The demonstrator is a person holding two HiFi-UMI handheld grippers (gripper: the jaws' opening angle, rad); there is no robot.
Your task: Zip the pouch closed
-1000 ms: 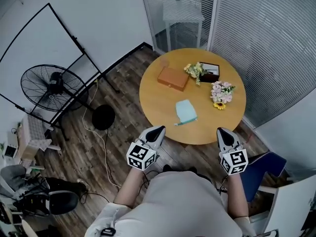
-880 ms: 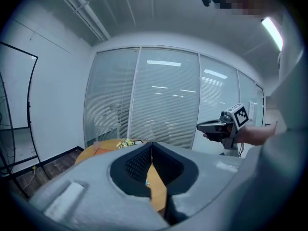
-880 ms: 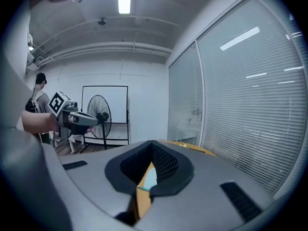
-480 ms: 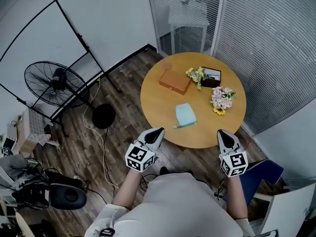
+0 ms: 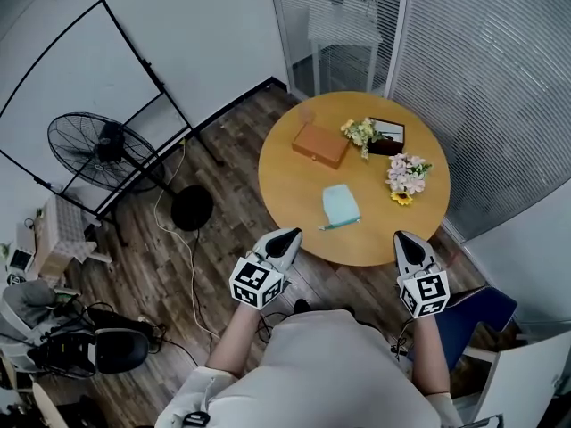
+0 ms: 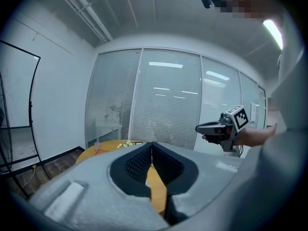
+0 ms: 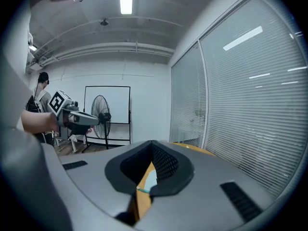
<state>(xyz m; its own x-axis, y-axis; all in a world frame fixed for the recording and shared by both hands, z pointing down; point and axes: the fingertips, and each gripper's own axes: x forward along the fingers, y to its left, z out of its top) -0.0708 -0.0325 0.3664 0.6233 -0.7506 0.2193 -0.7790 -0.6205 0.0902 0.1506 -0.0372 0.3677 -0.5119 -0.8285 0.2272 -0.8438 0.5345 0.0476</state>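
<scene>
A light teal pouch lies flat on the round wooden table, a little in from its near edge, with a thin zipper pull sticking out at its near left corner. My left gripper is held off the table's near left edge, jaws shut on nothing. My right gripper hovers at the near right edge, also shut and empty. Both are well short of the pouch. In the right gripper view a sliver of the pouch shows below the meeting jaws.
On the table's far half sit a brown box, a dark box and two flower bunches. A standing fan and a floor cable are at left. Blinds and glass walls stand behind, a blue chair at right.
The head view has shifted slightly, so the table sits a bit further right. Both grippers stay shut near the table's near edge; the pouch has not moved.
</scene>
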